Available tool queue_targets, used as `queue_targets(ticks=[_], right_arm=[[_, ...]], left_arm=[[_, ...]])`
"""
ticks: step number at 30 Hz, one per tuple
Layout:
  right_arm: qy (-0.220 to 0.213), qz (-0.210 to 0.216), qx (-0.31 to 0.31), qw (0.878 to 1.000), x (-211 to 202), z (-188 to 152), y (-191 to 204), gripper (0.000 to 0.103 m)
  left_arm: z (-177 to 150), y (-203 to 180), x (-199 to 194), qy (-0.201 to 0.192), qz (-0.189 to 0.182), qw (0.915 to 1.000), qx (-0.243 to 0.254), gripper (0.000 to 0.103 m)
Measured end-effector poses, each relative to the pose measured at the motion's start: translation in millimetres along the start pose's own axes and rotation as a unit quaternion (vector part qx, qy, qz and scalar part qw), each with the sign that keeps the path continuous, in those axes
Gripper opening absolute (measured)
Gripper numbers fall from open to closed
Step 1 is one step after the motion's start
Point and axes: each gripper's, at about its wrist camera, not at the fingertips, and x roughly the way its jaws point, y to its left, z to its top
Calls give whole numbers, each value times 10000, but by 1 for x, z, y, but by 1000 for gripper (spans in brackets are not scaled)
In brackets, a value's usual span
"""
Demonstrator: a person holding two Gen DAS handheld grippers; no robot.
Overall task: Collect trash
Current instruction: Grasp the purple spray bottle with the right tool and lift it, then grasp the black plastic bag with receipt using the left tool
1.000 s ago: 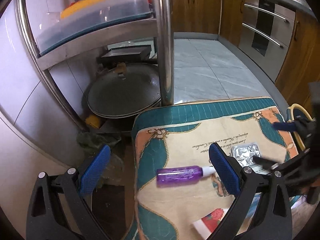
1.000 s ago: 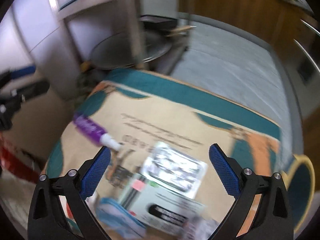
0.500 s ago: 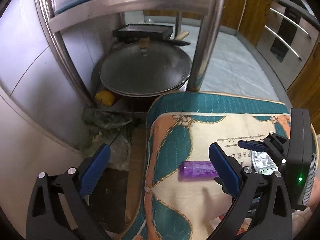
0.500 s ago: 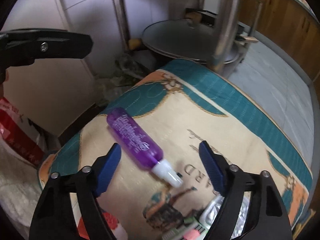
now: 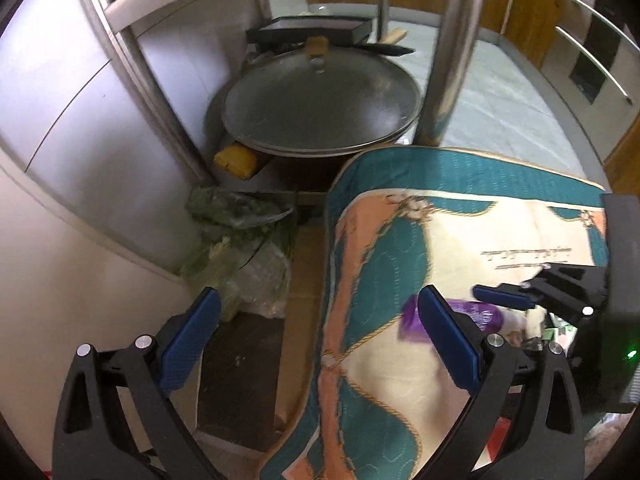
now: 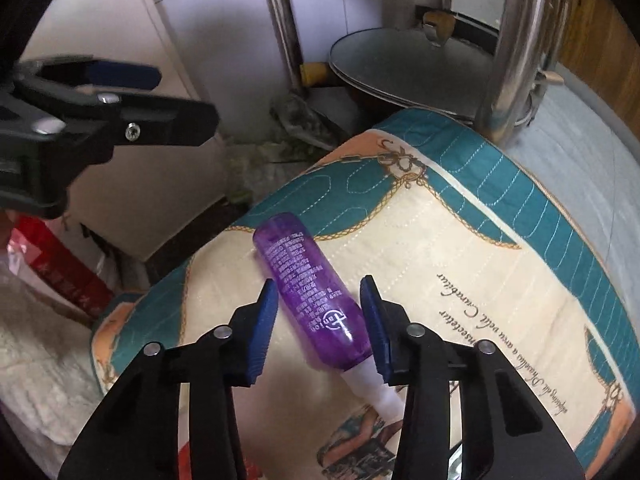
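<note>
Our right hand-held gripper (image 6: 318, 312) straddles the purple bottle (image 6: 308, 292) on the cushion (image 6: 500, 216), jaws closing to lift it; the left hand-held gripper (image 5: 316, 340) hangs wide apart, empty.

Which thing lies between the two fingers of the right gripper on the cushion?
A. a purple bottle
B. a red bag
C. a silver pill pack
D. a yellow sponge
A. In the right wrist view the purple bottle lies on the cushion between the blue pads of the right gripper, whose jaws are closing around it with small gaps left on both sides.
</note>
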Motion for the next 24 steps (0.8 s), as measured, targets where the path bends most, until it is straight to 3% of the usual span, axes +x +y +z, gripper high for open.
queue_targets(ticks=[5, 7, 12, 15, 24], right_arm=[[117, -315, -208, 9992, 9, -2, 10, 44], [269, -432, -348, 9981, 15, -5, 12, 35], [317, -527, -279, 9977, 4, -7, 6, 34], [177, -559, -128, 9982, -17, -9, 0, 34], [-187, -1275, 830, 9882, -116, -33, -40, 34]], left_arm=[[-1, 9, 5, 123, -29, 9995, -297, 97], [-1, 8, 6, 151, 9, 9995, -278, 97], [1, 2, 2, 149, -81, 9995, -255, 97], [2, -8, -5, 36, -128, 9999, -104, 97], [10, -50, -17, -118, -476, 9984, 274, 97]])
